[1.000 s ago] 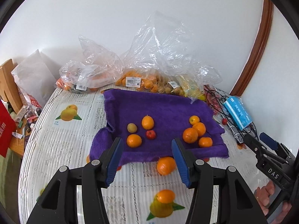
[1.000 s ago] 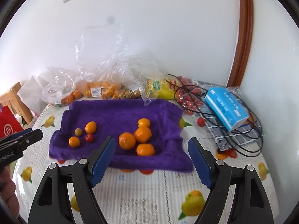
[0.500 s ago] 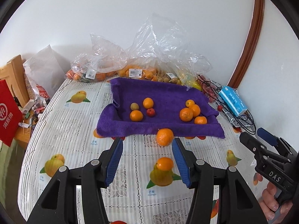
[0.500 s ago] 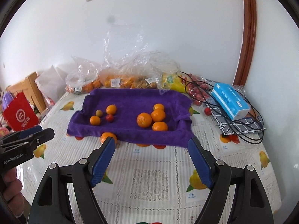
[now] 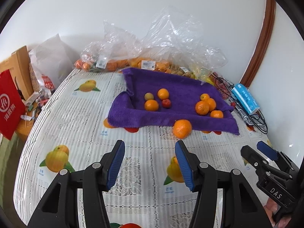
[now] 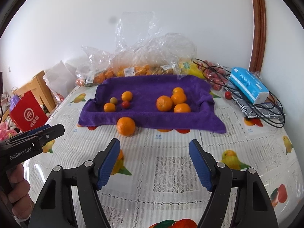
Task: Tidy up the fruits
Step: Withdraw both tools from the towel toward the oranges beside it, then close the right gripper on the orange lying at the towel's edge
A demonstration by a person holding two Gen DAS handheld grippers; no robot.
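Note:
A purple towel (image 5: 176,87) (image 6: 152,87) lies on the table and holds two groups of fruit. Its left group has two oranges, a greenish fruit (image 5: 148,96) and a small red fruit (image 5: 166,103). Its right group is several oranges (image 5: 202,107) (image 6: 164,103). One loose orange (image 5: 182,128) (image 6: 125,126) rests on the tablecloth at the towel's front edge. My left gripper (image 5: 150,146) is open and empty, held back from the loose orange. My right gripper (image 6: 154,145) has nothing between its fingers; its jaws are closing. It also hangs well short of the towel.
Clear plastic bags of fruit (image 5: 152,60) (image 6: 144,64) line the wall behind the towel. A blue tissue pack (image 6: 248,87), black cables (image 6: 273,114) and a small red fruit (image 6: 227,94) sit at the right. A red bag (image 5: 9,102) and wooden chair (image 6: 41,89) stand off the table's left edge.
Both grippers have pulled back from the towel, so the fruit looks farther off and more tablecloth shows. The right gripper's fingers stand a little closer together.

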